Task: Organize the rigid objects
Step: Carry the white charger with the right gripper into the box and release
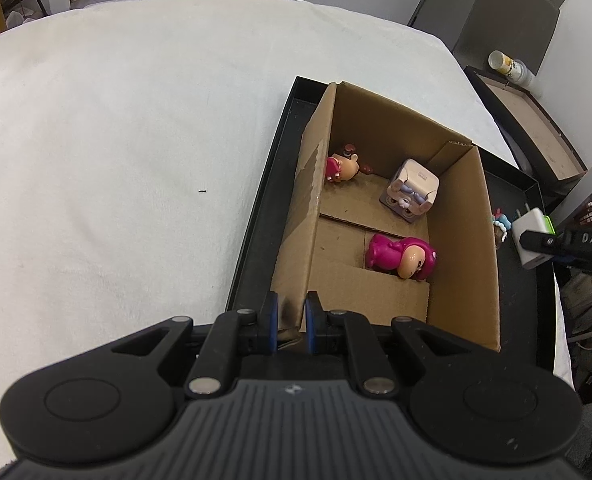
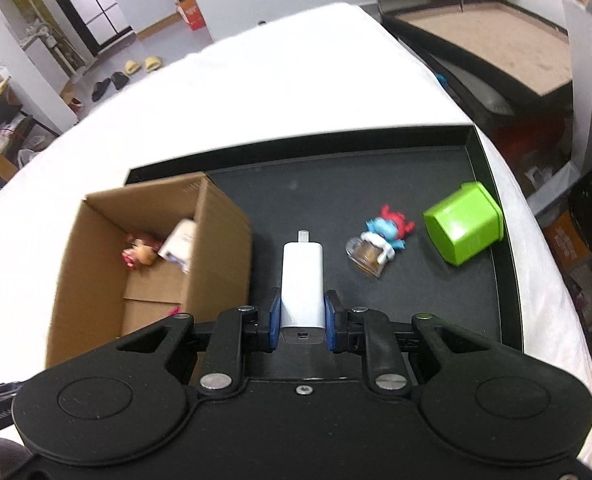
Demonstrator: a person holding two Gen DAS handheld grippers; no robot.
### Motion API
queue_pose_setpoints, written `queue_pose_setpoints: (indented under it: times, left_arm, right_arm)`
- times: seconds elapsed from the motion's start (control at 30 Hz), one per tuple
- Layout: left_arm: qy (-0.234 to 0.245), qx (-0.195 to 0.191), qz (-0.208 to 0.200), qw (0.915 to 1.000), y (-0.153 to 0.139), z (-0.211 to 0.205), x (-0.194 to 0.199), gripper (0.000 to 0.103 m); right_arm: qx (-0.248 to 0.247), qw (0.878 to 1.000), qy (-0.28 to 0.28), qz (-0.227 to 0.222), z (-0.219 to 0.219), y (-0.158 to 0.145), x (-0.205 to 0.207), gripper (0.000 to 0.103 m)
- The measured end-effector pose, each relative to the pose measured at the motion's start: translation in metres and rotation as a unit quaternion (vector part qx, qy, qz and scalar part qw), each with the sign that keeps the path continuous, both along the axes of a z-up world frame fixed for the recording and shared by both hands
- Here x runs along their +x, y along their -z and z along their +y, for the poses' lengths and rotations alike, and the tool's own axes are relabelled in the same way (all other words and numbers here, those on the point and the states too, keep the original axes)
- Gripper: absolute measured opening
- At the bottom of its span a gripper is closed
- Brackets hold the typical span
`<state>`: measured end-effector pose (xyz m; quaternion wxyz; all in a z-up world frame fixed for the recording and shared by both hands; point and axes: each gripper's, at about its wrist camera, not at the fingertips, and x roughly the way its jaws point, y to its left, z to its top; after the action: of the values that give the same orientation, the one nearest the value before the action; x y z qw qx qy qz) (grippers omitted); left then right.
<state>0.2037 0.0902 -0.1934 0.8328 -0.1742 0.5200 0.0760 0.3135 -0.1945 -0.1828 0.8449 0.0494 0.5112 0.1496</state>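
right now the left gripper (image 1: 289, 316) is pinched on the near wall of the cardboard box (image 1: 308, 216), its blue pads (image 1: 271, 322) pressed to either side of a worn, darkened bit of the edge. the box stands open at the left end of a black tray (image 2: 492, 276), which lies on a white cloth (image 1: 115, 140).

inside the box lie three toys: a pink figure (image 1: 400, 258) on its side near the right wall, a pale boxy figure (image 1: 412, 190) farther back, and a small red-and-tan figure (image 1: 342, 168) against the left wall.

the right gripper (image 2: 302, 318) is clamped on a white charger (image 2: 303, 280). its pads (image 2: 273, 322) squeeze the charger's near end, and the plug end points away from the camera, over the bare tray floor just right of the box. in the left wrist view the same charger (image 1: 530, 240) shows at the right edge, held in the black fingers beside the box's right wall.

on the tray floor, right of the charger, a blue-and-red figure (image 2: 384, 240) lies tipped over on a clear base. beyond it a green cube-like container (image 2: 462, 224) rests tilted against the tray's right rim. the two sit near each other without touching.

the right wrist view is slightly blurred at the box.
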Motion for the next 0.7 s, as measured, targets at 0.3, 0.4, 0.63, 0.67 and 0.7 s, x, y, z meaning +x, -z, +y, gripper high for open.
queue_pose_setpoints:
  times: [0.3,0.4,0.63,0.67,0.7]
  left_arm:
    - [-0.003,-0.008,-0.008,0.9999,-0.001,0.004,-0.003,0.010]
    - [-0.001,-0.010,-0.012,0.9999,-0.002,0.004,-0.004,0.010]
    - [-0.001,-0.021,-0.019,0.9996,-0.003,0.008,-0.007,0.009]
    - [-0.001,-0.022,-0.019,0.9996,-0.003,0.009,-0.007,0.009]
    - [-0.001,-0.024,-0.019,0.9995,-0.003,0.009,-0.007,0.009]
  right_arm:
    - [0.013,1.000,-0.006,-0.026,0.014,-0.028,-0.001,0.021]
    - [0.016,0.999,-0.008,-0.031,0.017,-0.035,-0.003,0.021]
    - [0.015,0.999,-0.018,-0.038,0.031,-0.044,-0.007,0.021]
    - [0.015,0.999,-0.020,-0.038,0.034,-0.045,-0.008,0.021]
    - [0.015,0.999,-0.021,-0.038,0.035,-0.046,-0.008,0.021]
